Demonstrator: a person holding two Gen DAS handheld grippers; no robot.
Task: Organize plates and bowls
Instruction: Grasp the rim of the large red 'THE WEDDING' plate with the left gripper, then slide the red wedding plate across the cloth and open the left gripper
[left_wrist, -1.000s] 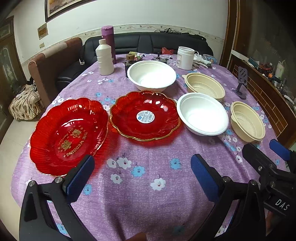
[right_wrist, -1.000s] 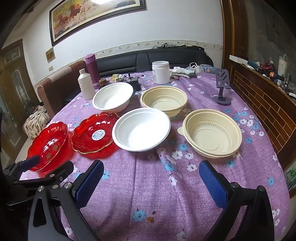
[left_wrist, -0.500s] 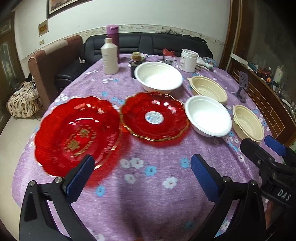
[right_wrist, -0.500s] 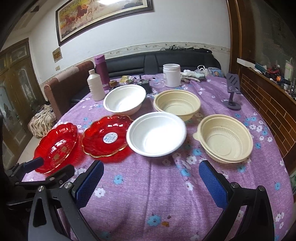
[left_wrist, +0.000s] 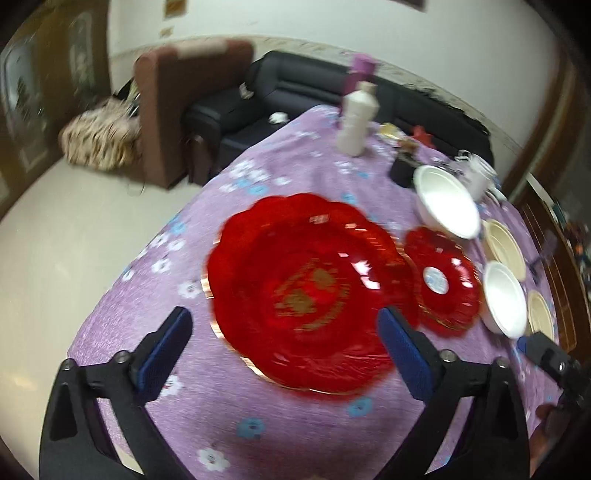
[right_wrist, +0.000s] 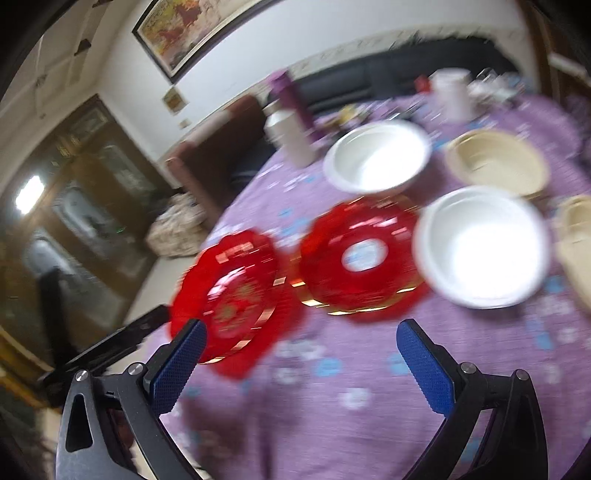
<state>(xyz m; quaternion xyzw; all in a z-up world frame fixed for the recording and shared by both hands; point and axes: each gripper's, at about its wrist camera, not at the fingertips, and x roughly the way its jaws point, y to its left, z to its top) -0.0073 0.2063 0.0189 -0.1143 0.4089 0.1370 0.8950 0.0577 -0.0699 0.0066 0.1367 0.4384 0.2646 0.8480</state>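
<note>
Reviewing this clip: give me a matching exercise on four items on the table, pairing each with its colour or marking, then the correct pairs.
Things:
1. Large plate in front of the left gripper
2. Smaller plate beside it
3. Near round bowl
4. Bottle at the far side

Descriptions:
A. Plain white inside
B. Red, with gold lettering in the middle
C. Off-white, standing upright
D. Red, with a round white sticker in the middle

Pairs: 1-B, 2-D, 3-A, 4-C
</note>
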